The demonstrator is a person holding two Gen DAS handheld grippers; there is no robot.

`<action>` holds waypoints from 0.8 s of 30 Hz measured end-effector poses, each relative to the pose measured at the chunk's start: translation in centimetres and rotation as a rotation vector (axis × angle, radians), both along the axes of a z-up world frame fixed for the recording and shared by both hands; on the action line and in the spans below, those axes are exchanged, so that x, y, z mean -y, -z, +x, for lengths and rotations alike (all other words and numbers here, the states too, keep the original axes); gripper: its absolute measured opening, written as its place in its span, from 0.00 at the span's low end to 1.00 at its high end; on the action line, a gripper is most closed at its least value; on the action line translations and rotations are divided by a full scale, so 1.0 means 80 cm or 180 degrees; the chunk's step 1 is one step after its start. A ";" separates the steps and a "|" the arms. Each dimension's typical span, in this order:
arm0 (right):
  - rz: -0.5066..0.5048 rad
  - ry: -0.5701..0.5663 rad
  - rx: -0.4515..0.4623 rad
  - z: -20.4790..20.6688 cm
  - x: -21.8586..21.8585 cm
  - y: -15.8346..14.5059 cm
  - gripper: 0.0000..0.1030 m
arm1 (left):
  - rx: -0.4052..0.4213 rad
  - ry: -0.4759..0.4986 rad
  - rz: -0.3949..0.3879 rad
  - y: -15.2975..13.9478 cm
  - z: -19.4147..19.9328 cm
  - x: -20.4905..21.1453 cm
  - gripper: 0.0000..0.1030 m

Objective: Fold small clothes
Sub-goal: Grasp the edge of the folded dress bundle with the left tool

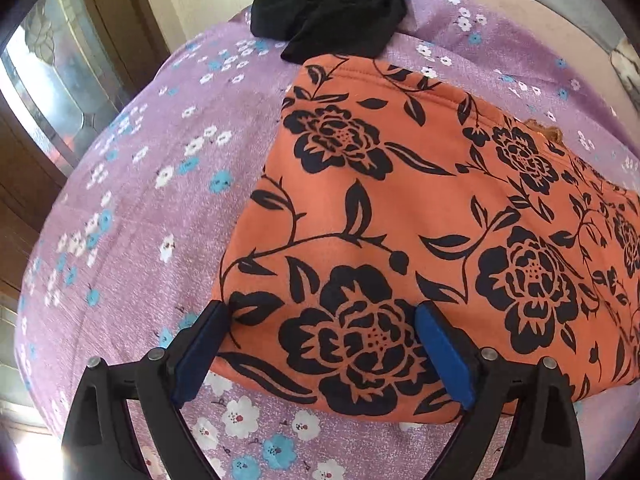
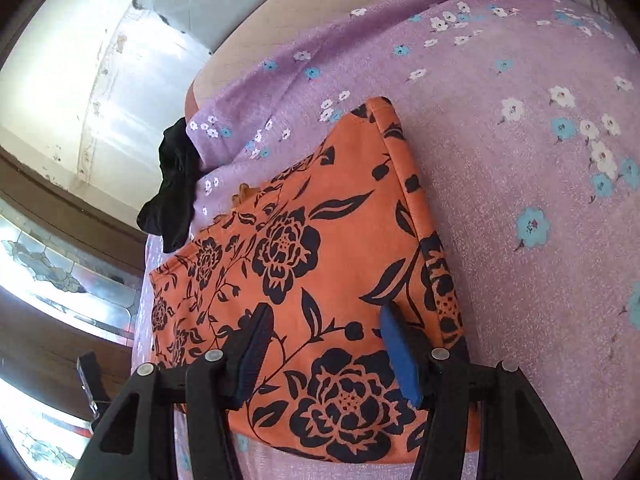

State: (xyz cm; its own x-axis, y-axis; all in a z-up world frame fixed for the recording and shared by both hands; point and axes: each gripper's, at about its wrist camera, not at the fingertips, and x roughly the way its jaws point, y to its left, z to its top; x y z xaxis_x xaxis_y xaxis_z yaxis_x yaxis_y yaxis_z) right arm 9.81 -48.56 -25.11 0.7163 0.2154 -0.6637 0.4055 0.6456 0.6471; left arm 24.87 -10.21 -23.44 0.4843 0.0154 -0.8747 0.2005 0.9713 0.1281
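Orange black-flowered cloth garment lies flat, partly folded, on purple flowered bedsheet — under and between both sets of fingers. Left gripper and right gripper stand wide apart, empty. Judged soft, light, limp — pinch a hemmed corner.

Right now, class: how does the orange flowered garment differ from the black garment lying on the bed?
The orange flowered garment is printed with dark roses; the black garment is plain. The orange one lies flat and smoothed out; the black one sits crumpled in a heap. The orange one covers far more of the purple bedsheet than the black one. The orange one is near both tongs; the black one lies beyond it. Both rest on that same sheet.
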 end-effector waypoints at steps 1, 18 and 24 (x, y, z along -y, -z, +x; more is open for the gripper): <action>0.0026 0.0003 0.0011 0.001 0.001 -0.001 0.58 | -0.0005 -0.0014 -0.0023 -0.001 0.000 -0.002 0.92; 0.1486 -0.0097 0.0072 -0.060 -0.063 0.039 0.70 | -0.0997 0.0255 -0.1514 0.003 -0.091 -0.021 0.92; 0.1249 0.0246 -0.0089 -0.058 -0.040 0.059 0.69 | -0.1053 -0.0075 -0.2046 0.005 -0.057 -0.045 0.92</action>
State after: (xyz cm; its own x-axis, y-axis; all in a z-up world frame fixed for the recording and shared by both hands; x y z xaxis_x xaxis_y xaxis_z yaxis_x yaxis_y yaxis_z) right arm 5.19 -45.32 -29.82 0.7232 0.4026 -0.5612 0.4641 0.3184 0.8266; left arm 20.30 -6.62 -23.84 0.1984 -0.5443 -0.8151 0.1080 0.8387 -0.5337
